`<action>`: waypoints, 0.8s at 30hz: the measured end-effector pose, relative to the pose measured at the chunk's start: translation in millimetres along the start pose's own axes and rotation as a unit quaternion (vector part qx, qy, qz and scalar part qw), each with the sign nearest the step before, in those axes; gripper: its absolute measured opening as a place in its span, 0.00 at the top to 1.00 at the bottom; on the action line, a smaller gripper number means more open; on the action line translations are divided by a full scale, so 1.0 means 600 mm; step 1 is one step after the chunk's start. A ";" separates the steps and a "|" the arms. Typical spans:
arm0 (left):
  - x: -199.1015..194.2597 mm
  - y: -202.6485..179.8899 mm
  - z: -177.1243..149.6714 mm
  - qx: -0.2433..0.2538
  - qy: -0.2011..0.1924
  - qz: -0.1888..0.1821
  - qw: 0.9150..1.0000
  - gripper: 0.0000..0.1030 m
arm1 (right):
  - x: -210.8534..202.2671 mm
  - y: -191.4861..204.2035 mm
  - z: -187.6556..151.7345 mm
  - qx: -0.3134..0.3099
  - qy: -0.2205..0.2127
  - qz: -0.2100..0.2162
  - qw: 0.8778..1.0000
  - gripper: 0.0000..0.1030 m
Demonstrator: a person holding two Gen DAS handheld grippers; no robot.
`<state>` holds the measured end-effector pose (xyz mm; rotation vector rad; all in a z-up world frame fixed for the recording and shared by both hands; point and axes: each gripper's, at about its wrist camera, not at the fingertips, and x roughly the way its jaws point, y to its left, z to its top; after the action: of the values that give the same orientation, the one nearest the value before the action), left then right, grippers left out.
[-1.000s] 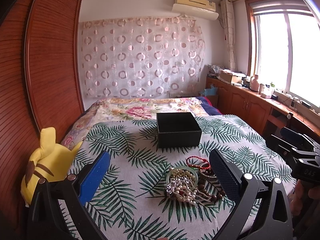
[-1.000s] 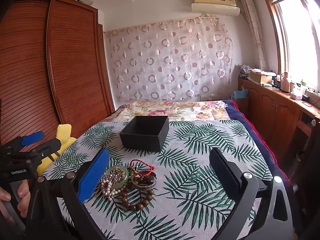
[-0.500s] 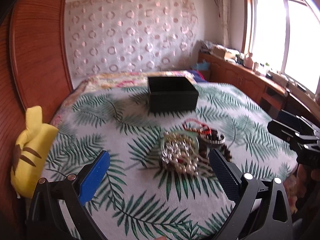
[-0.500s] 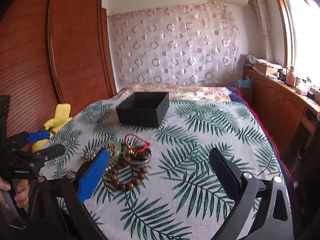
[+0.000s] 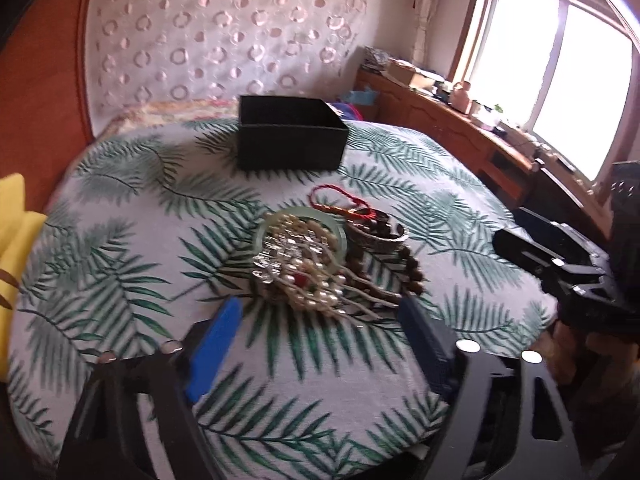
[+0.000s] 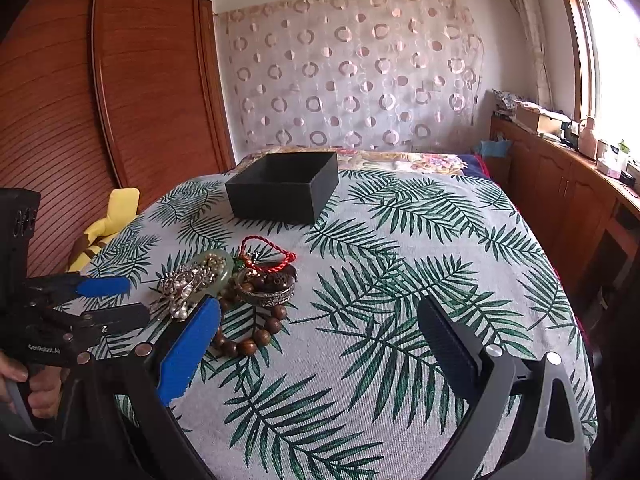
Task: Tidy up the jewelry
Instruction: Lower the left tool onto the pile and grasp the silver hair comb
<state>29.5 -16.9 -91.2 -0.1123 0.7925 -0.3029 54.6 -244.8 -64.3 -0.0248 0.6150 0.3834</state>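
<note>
Daylit via window, glare; left view blurry.

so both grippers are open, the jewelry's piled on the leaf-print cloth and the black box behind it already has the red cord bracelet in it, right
Not quite: the red cord bracelet is not in the black box. The right wrist view shows it lying on the jewelry pile on the leaf-print cloth. The rest holds: left gripper and right gripper are open.

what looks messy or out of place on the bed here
The jewelry pile is the odd part: pearl strands, a green bangle, a red cord and wooden beads lie heaped on the leaf-print cover. The black box behind them looks empty.
</note>
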 end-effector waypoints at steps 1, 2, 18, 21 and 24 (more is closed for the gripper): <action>0.003 -0.002 0.000 -0.001 0.005 -0.005 1.000 0.39 | 0.001 0.000 -0.001 -0.001 0.002 0.000 1.000 0.03; 0.007 -0.006 -0.001 0.002 0.009 -0.007 1.000 0.42 | 0.003 0.001 -0.002 -0.002 0.003 0.000 1.000 0.03; 0.021 -0.021 0.012 0.059 0.004 0.084 0.995 0.47 | 0.010 -0.004 -0.006 -0.009 0.010 -0.002 1.000 0.03; 0.016 0.001 0.022 0.050 -0.002 0.100 0.994 0.47 | 0.011 -0.007 -0.005 -0.008 0.008 -0.003 1.000 0.03; 0.008 0.026 0.029 0.039 -0.008 0.115 0.993 0.47 | 0.011 -0.009 -0.006 -0.007 0.008 -0.003 1.000 0.03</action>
<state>48.4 -3.5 -85.7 0.0503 0.7687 -0.1135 59.2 -248.2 -71.6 -0.0438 0.6277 0.3826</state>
